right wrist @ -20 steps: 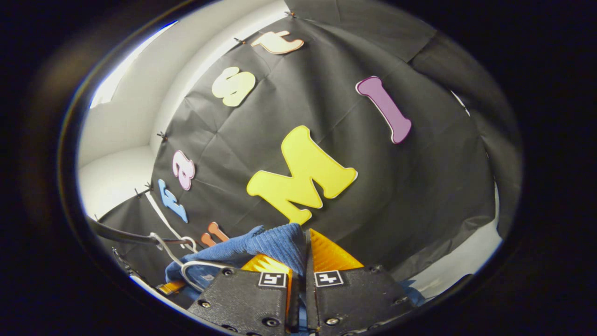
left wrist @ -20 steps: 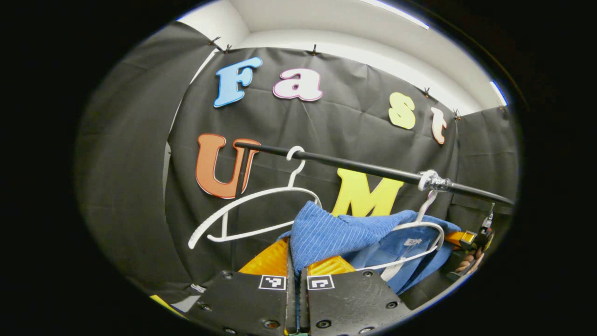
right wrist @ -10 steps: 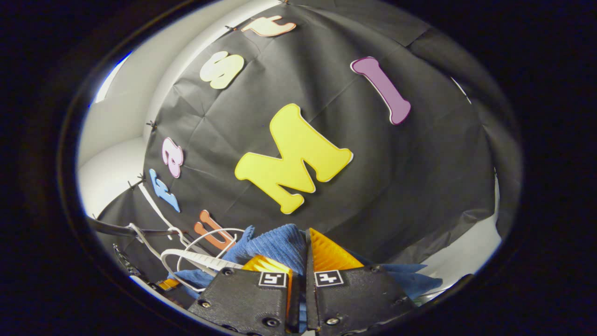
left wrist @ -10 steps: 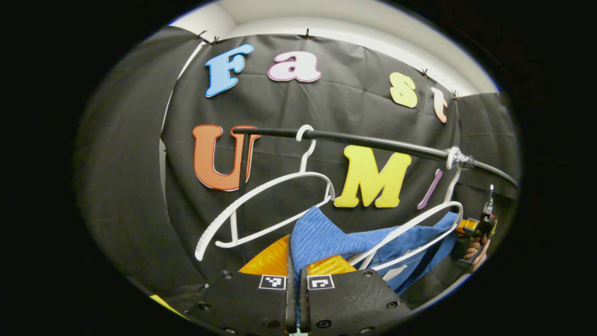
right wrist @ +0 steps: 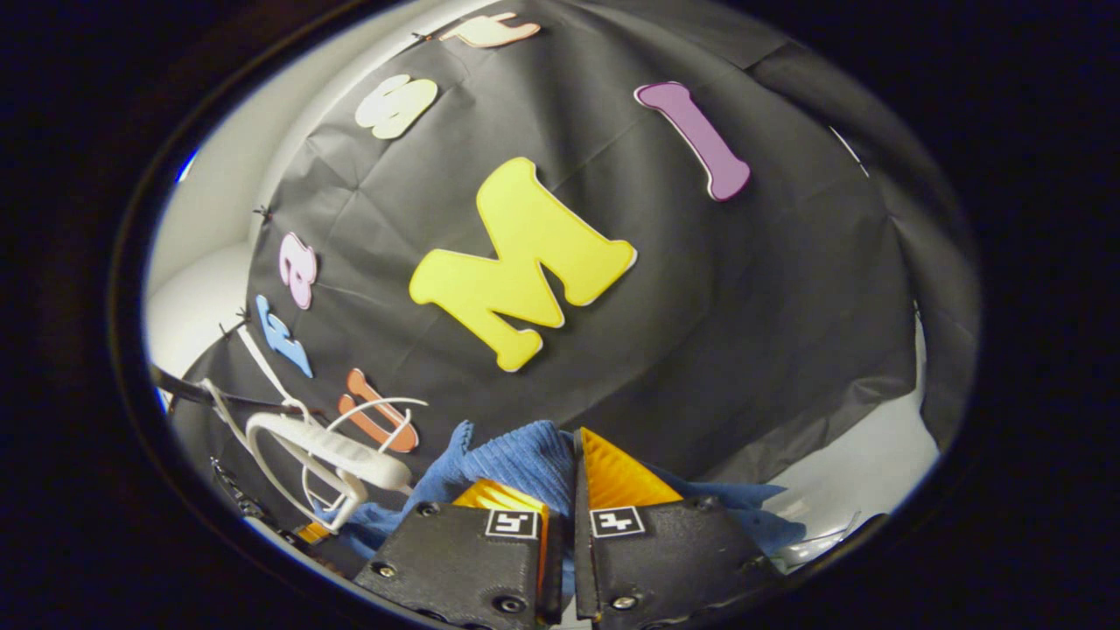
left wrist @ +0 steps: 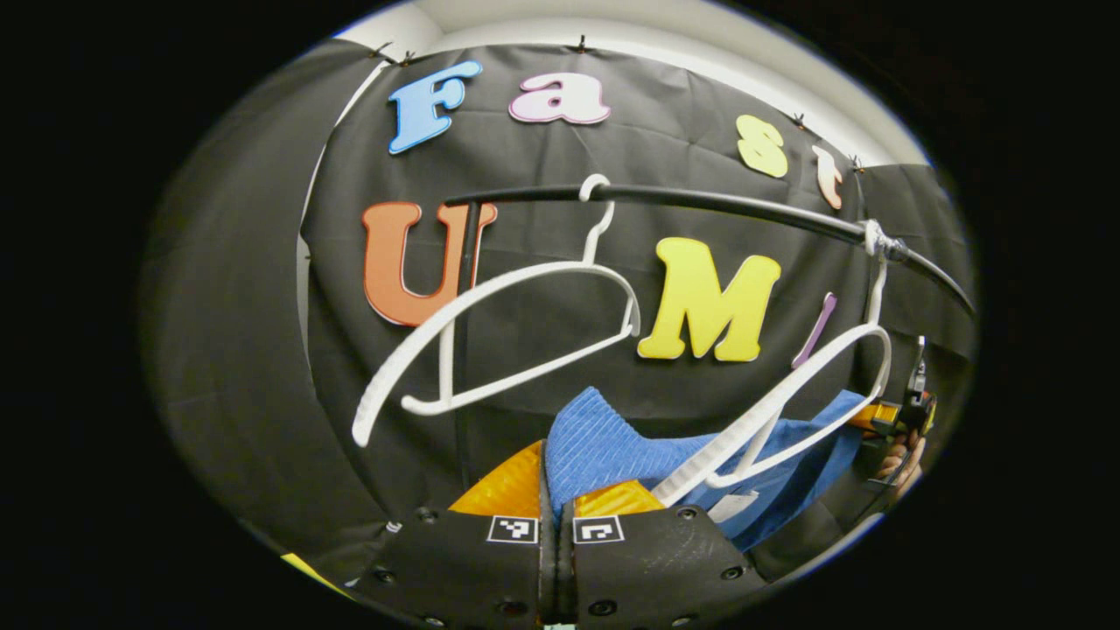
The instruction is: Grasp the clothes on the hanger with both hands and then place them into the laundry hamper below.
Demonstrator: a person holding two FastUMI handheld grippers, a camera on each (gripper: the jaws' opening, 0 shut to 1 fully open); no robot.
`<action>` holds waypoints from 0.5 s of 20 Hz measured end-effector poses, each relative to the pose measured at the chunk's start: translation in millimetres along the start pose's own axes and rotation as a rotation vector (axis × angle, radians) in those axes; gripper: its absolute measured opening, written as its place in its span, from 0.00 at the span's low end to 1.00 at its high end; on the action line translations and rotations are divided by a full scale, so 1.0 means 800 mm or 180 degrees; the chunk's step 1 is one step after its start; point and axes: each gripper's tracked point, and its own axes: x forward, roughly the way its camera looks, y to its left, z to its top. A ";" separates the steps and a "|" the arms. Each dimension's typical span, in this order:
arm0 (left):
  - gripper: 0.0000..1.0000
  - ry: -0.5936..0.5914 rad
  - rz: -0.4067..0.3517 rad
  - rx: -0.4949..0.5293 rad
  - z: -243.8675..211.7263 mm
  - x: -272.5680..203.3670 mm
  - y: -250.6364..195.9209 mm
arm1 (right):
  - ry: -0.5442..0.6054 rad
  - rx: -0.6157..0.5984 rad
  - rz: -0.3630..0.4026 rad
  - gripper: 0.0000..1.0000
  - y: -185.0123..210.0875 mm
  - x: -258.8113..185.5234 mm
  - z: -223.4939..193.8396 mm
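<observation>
A blue garment point(left wrist: 630, 451) stretches between both grippers, below the rail. My left gripper point(left wrist: 551, 477) is shut on its ribbed edge at the bottom of the left gripper view. My right gripper point(right wrist: 573, 477) is shut on another ribbed part of the blue garment point(right wrist: 516, 459); it also appears far right in the left gripper view as the right gripper point(left wrist: 901, 416), held by a hand point(left wrist: 901, 459). The white hanger point(left wrist: 787, 402) that carried the garment hangs bare from the black rail point(left wrist: 726, 206), with the cloth behind and under it. In the right gripper view that hanger point(right wrist: 332, 451) sits at lower left.
A second white hanger point(left wrist: 490, 328) hangs bare on the rail to the left. The rail's upright post point(left wrist: 464, 324) stands behind it. A pale floor or wall strip point(right wrist: 866, 472) shows at lower right in the right gripper view.
Both grippers have dropped lower with the garment. The cloth has slipped off the right-hand hanger, which now hangs bare above it. The rail has risen in the left gripper view.
</observation>
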 end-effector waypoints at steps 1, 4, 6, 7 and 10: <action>0.01 0.0032 0.0009 -0.0025 -0.010 0.000 0.004 | 0.0048 0.0016 -0.0050 0.09 -0.009 -0.001 -0.012; 0.01 0.0101 0.0010 -0.0106 -0.034 -0.005 0.010 | 0.0157 0.0067 -0.0184 0.09 -0.025 -0.001 -0.044; 0.01 0.0132 -0.0004 -0.0154 -0.048 -0.012 0.009 | 0.0198 0.0109 -0.0242 0.09 -0.034 -0.005 -0.064; 0.01 0.0146 -0.0011 -0.0161 -0.056 -0.017 0.008 | 0.0228 0.0135 -0.0262 0.09 -0.035 -0.007 -0.075; 0.01 0.0213 -0.0055 -0.0156 -0.081 -0.035 -0.003 | 0.0324 0.0170 -0.0324 0.09 -0.038 -0.022 -0.110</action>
